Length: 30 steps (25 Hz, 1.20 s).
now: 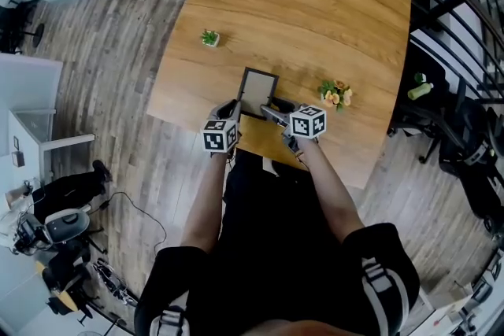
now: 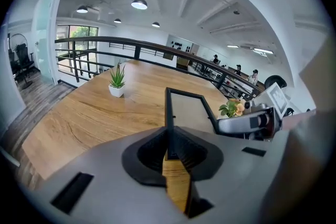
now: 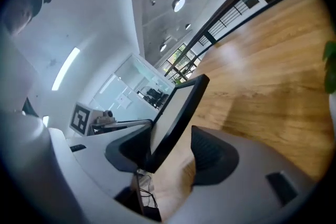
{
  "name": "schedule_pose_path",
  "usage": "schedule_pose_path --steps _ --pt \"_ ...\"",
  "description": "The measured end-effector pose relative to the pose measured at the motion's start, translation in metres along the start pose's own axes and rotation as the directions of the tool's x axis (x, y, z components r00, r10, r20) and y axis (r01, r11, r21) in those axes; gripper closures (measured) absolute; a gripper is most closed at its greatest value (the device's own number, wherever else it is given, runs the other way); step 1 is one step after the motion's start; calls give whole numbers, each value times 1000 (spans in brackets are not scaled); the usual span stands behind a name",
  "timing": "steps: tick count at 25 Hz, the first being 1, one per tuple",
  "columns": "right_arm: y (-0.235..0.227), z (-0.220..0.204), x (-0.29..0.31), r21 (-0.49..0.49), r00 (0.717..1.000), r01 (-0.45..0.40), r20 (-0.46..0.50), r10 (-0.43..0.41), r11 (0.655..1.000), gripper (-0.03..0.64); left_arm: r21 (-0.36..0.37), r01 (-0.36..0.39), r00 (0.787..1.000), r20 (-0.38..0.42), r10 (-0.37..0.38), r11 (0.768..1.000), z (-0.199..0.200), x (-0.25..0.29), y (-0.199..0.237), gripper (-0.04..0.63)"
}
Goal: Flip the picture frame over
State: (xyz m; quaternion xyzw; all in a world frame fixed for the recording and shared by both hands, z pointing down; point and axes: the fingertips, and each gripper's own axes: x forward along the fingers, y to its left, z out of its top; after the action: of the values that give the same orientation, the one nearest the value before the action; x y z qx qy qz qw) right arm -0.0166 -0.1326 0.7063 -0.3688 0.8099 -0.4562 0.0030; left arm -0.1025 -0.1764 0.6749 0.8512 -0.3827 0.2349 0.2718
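Note:
The picture frame (image 1: pixel 257 92), black-rimmed with a pale grey face, is near the front edge of the wooden table (image 1: pixel 315 12). My left gripper (image 1: pixel 233 111) is at its near left corner. In the left gripper view the left gripper (image 2: pixel 170 147) is shut on the thin black rim of the frame (image 2: pixel 188 110). My right gripper (image 1: pixel 272 113) is at the near right corner. In the right gripper view the frame (image 3: pixel 176 113) stands tilted between the jaws of the right gripper (image 3: pixel 173 150). It leans against the left pad, and a gap shows at the right pad (image 3: pixel 210 152).
A small potted green plant (image 1: pixel 209 38) stands at the table's left side. A bunch of orange flowers (image 1: pixel 336 94) lies just right of the frame. A black railing (image 2: pixel 105 44) runs past the table's far side. An office chair (image 1: pixel 465 145) stands to the right.

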Motion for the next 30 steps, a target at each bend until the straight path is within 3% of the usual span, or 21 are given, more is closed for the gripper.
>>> schedule_pose_path --steps 7,12,16,19,30 --pt "6 9 -15 106 996 -63 74 55 992 473 12 10 1000 25 -10 1000 2 -5 -11 540" --pt "10 15 -25 168 985 -131 135 108 977 493 20 26 999 33 -26 999 6 -6 -18 540" --pt "10 22 -32 209 982 -131 159 98 969 537 2 62 996 59 -62 998 10 -6 -23 538" --pt "8 25 -37 207 979 -138 176 102 968 546 -14 91 993 81 -89 996 14 -3 -28 537" --pt "1 38 -49 171 986 -92 152 66 981 548 -9 135 990 40 -135 991 11 7 -40 537"
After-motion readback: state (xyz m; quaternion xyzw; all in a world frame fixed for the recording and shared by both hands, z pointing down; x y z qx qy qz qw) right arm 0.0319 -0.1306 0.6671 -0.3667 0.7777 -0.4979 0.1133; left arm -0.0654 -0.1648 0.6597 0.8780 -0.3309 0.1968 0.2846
